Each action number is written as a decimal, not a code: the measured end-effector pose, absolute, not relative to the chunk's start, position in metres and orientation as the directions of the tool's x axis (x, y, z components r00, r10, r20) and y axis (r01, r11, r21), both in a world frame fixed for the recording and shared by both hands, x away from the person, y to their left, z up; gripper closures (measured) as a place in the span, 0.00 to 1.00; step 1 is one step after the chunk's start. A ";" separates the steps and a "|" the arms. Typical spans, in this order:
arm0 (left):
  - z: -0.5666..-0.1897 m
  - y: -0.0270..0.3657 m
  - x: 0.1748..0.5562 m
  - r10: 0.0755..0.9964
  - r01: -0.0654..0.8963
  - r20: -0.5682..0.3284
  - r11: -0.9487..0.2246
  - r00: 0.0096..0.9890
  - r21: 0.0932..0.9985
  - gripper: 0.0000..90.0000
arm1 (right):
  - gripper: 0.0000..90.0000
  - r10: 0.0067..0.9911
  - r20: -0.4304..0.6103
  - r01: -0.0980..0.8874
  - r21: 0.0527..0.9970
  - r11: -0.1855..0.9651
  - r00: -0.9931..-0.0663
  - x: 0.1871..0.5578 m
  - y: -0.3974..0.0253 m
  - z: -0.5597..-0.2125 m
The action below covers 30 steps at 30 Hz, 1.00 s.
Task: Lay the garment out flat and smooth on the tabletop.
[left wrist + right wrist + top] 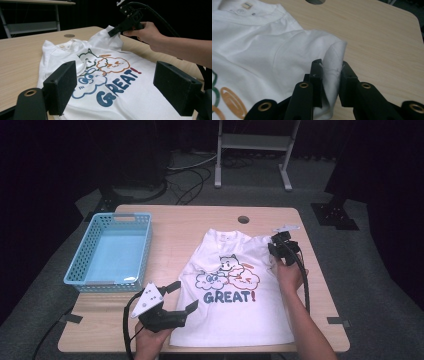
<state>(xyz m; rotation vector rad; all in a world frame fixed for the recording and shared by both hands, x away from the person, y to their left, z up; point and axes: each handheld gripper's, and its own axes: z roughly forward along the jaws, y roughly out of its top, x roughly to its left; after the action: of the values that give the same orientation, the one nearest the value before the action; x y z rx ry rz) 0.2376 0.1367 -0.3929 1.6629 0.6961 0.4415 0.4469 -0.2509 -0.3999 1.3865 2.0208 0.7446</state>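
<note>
we see a white t-shirt (235, 295) lying face up on the wooden bench (175, 230), its print reading "great!" under cartoon clouds. our right gripper (329, 72) pinches a raised fold of the shirt's sleeve (334, 57) near the collar end, cloth clamped between both jaws. our left gripper (180, 295) hovers with its jaws spread wide at the shirt's lower left edge, holding nothing. a light blue basket (80, 262) sits at the bench's left side, well apart from the shirt.
</note>
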 end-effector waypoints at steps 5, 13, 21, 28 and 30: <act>-0.393 0.136 0.238 0.657 0.203 -0.089 -0.099 0.749 0.974 0.20 | 0.78 0.950 -0.172 0.646 0.700 0.305 -0.262 0.457 -0.256 -0.411; -0.392 0.135 0.237 0.654 0.200 -0.089 -0.096 0.751 0.975 0.20 | 0.69 0.966 -0.163 0.687 0.679 0.257 -0.200 0.464 -0.277 -0.422; -0.392 0.132 0.235 0.646 0.196 -0.083 -0.105 0.758 0.975 0.20 | 0.69 0.957 -0.087 0.652 0.715 0.254 -0.277 0.447 -0.271 -0.404; -0.389 0.131 0.233 0.642 0.186 -0.080 -0.099 0.762 0.978 0.20 | 0.75 0.910 -0.047 0.673 0.658 0.339 -0.412 0.433 -0.247 -0.410; -0.388 0.130 0.233 0.640 0.184 -0.078 -0.100 0.764 0.978 0.20 | 0.75 0.906 -0.044 0.691 0.632 0.352 -0.421 0.432 -0.245 -0.414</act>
<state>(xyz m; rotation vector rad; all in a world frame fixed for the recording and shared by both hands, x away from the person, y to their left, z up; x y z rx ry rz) 0.2325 0.1298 -0.3882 1.6592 0.6642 0.4350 0.4317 -0.2450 -0.4138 1.4002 2.2329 0.7604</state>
